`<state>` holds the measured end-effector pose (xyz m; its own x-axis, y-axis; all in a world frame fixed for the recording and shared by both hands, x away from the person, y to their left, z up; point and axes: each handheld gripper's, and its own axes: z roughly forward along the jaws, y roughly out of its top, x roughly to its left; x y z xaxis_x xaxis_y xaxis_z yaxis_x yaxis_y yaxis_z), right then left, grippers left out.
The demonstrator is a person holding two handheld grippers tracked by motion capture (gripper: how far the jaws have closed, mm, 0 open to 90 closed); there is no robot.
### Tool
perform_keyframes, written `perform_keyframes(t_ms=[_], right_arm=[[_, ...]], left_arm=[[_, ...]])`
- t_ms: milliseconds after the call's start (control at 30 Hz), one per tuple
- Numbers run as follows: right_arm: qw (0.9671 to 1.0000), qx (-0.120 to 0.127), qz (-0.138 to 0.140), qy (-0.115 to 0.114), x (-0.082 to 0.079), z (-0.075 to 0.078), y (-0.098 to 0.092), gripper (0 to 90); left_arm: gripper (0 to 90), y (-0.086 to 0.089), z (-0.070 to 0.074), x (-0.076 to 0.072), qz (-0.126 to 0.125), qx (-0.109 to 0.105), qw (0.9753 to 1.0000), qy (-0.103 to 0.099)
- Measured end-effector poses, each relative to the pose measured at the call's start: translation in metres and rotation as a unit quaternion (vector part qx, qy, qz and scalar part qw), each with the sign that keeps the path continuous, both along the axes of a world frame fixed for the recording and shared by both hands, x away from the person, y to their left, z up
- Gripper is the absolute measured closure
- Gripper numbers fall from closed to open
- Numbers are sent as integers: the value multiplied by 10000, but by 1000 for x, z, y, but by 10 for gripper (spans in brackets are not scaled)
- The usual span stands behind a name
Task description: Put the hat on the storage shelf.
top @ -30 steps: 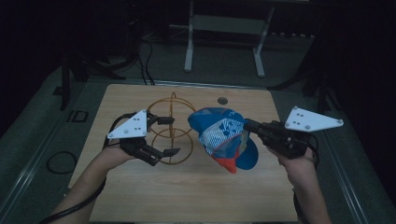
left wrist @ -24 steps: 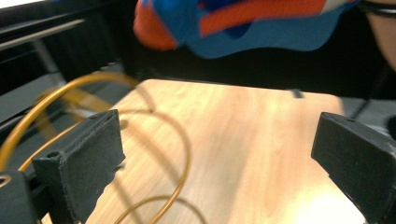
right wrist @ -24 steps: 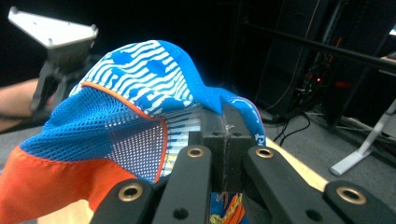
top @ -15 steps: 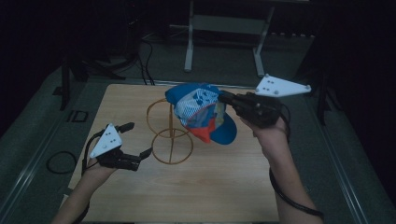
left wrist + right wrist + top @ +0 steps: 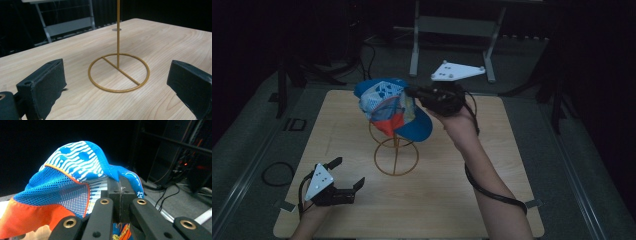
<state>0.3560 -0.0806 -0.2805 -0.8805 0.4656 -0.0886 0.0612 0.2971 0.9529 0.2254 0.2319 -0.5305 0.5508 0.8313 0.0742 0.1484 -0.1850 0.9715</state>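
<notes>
High view shows a light wooden table (image 5: 492, 165) with clear grain, square in shape, standing on a dark grey floor (image 5: 582, 165) in a very dark room. At 12 o'clock behind the table there is a grey metal frame (image 5: 452, 30) with two legs, and black cables (image 5: 367, 50) lie on the floor at about 11 o'clock. A black cable loop (image 5: 277, 173) lies on the floor at 9 o'clock, just beside the table edge.

Near the middle of the table stands a gold wire stand (image 5: 396, 156) with a round base ring and a thin upright rod. In the left gripper view the base ring (image 5: 119, 72) lies flat on the wood, with one straight bar across it, and the rod rises from the middle.

The right gripper (image 5: 412, 93) is raised above the table at about 12 o'clock from the stand, and its jaws are closed tightly on the cap (image 5: 384, 102). The cap is blue with white pattern, blue mesh and an orange part; it hangs over the top of the stand. Whether it touches the rod, I cannot tell. In the right gripper view the cap (image 5: 62, 190) is pinched by a fold of its blue fabric between the jaws.

The left gripper (image 5: 348, 173) rests low at 7 o'clock near the table corner, well apart from the stand, with jaws spread wide and nothing between them.
</notes>
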Motion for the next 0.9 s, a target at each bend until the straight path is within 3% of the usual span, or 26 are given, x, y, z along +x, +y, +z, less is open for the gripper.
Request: perform_keyframes(t_ms=[167, 267, 367, 500, 700, 900], right_arm=[[9994, -304, 119, 148, 6, -16, 29, 900], [9983, -484, 194, 241, 8, -28, 39, 900], [9972, -646, 206, 328, 11, -39, 46, 900], [9963, -706, 209, 441, 11, -47, 44, 900], [9961, -589, 243, 617, 8, -60, 32, 900], [9964, -520, 244, 621, 0, -69, 22, 900]], left_arm=[[22, 0, -8, -1, 25, -59, 10000, 64], [23, 1, -12, 0, -43, -183, 9997, 171], [22, 1, -15, 2, -65, -142, 9996, 246], [22, 1, -17, 3, -84, -173, 9994, 274], [22, 2, -20, 5, -106, -223, 9991, 338], [22, 1, -21, 5, -118, -192, 9992, 336]])
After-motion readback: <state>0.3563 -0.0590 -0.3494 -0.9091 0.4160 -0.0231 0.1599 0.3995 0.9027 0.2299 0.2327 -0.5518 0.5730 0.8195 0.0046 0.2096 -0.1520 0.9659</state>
